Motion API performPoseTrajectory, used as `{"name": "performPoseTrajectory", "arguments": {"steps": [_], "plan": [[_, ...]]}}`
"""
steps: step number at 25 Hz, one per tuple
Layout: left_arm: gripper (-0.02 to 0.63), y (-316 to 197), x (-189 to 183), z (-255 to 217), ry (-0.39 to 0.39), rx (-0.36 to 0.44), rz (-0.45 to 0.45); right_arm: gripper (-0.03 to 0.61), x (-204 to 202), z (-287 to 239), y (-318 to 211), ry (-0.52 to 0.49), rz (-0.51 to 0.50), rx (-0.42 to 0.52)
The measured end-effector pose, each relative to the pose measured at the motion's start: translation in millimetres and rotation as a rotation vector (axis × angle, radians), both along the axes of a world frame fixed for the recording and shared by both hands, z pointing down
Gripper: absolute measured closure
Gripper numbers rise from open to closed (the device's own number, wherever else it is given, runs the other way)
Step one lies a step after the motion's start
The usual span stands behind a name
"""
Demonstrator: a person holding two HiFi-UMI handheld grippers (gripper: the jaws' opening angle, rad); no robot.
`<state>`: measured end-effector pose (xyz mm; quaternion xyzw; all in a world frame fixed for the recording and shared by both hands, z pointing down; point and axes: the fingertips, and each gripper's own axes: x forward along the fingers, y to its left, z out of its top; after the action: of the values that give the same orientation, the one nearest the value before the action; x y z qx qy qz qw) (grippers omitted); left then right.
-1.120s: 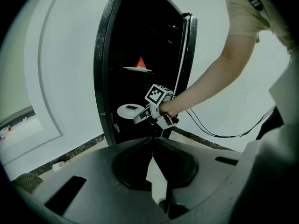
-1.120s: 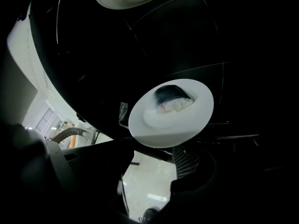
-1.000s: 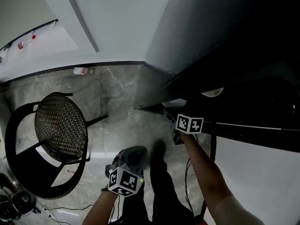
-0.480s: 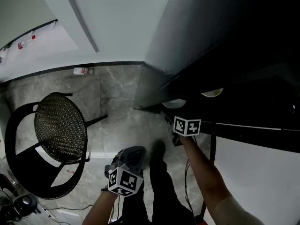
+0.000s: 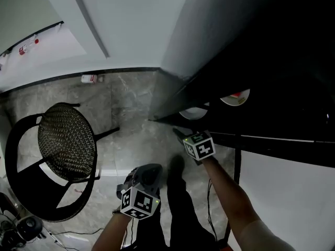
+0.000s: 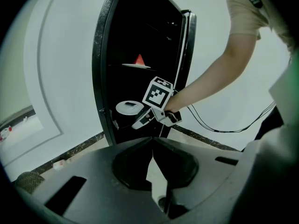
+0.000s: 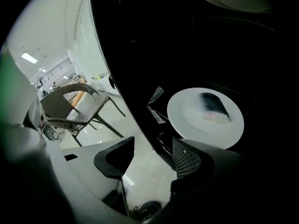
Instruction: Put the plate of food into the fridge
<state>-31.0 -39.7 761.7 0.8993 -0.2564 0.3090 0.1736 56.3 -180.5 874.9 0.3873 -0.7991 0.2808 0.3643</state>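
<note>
Chair: stood on the floor at far left, well apart from the work; not involved.
Left gripper: jaws were pressed together with nothing between them; I held it low, away from the fridge.
Right gripper: jaws stood apart and empty, at the fridge opening, just short of the plate.
Plate of food: sat flat on a lower shelf inside the fridge, free of both grippers, with a pale and dark piece of food on it.
Task status: in my judgement, placement was complete; only the door was left to close.
Risk 1: closing the door while my right arm was in the opening would have struck the arm or the gripper.
Risk 2: the cable hanging under my right arm could have caught in the door.
Risk 3: a sideways swing of the open jaws could have clipped the rim and shoved the plate.
Hidden: the interior was very dark; the shelf edges, the plate's margin from the front edge and the kind of food could not be made out.
</note>
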Motion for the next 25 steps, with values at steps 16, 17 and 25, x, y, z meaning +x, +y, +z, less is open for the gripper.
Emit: {"name": "performPoseTrajectory", "arguments": {"steps": [16, 17, 25], "plan": [[0.604, 5.9, -5.3, 3.3, -0.003, -0.011, -0.013, 0.316, 2.6, -2.8, -15.0, 0.053, -0.048, 0.034], [0.604, 5.6, -5.0, 3.2, -0.003, -0.01, -0.012, 0.316, 3.5, -2.7, -15.7, 0.055, -0.047, 0.035], [0.604, 0.7, -10.6, 4.1, -0.012, -0.004, -0.017, 0.316, 6.6, -3.8, -22.7, 0.064, -0.057, 0.044]]}}
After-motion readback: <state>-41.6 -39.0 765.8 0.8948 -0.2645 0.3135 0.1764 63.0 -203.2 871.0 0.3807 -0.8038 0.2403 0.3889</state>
